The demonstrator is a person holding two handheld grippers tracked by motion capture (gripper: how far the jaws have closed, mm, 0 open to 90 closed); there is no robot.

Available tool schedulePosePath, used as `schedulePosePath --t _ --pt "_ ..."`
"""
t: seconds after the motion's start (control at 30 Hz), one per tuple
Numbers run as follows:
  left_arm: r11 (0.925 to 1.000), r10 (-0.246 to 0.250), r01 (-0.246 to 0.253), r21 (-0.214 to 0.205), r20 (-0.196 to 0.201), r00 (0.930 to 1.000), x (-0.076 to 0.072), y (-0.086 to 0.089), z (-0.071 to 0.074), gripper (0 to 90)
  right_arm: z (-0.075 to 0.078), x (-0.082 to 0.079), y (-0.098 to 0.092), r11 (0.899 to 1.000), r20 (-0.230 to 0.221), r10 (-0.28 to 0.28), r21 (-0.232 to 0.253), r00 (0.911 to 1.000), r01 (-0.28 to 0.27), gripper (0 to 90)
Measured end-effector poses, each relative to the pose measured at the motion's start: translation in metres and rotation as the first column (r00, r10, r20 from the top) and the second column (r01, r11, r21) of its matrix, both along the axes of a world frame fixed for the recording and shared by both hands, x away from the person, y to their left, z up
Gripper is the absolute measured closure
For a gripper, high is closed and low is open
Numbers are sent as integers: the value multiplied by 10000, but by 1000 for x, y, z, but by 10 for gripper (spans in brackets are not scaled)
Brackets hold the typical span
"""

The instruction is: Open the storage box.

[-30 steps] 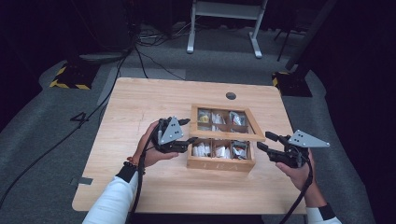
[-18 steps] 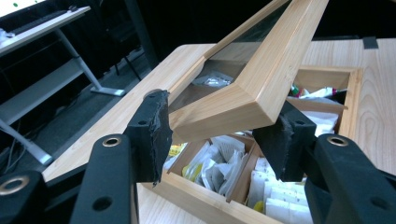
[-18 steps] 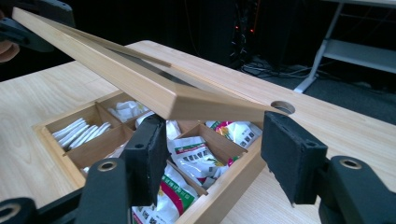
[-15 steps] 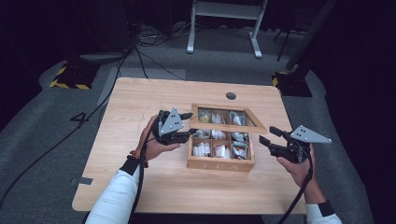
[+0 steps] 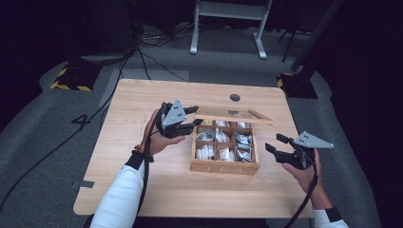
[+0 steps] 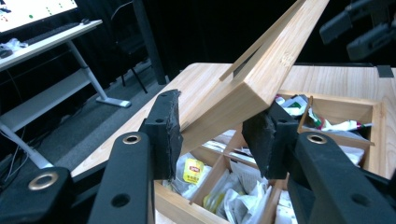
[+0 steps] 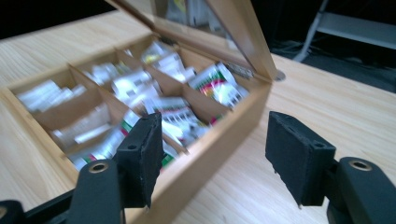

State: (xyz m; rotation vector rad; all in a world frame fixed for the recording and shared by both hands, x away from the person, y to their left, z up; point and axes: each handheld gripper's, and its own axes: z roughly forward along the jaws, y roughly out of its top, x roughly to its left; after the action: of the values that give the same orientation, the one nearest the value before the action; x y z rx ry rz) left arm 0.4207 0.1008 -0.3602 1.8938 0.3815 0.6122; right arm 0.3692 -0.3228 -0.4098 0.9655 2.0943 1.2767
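Bamboo lid (image 5: 234, 115) of the tea box (image 5: 223, 166), mid-table, half raised; left gripper (image 6: 212, 133), jaws just closing, pinches its corner. Right gripper (image 5: 274, 144) spread, empty. Best lifted slowly about the far hinge.

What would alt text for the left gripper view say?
The left gripper clamps the corner of a raised light wooden lid, over an open wooden compartment box of paper tea packets.

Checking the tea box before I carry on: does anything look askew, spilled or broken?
Nothing spilled or broken. The wooden box's lid stands half-raised because the left gripper holds its front edge; the tea packets lie jumbled but inside their compartments.
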Motion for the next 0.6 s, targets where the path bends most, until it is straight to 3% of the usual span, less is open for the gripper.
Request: schedulePosePath --t 0.3,0.6 --pt "9986 -5 -4 -522 -175 9998 16 0 8 594 -20 1 -20 9983 -551 -498 -331 9972 481 361" --pt "9950 -49 25 -994 -245 9997 30 -1 14 607 -29 2 -32 9968 -887 -671 -501 9938 628 358"
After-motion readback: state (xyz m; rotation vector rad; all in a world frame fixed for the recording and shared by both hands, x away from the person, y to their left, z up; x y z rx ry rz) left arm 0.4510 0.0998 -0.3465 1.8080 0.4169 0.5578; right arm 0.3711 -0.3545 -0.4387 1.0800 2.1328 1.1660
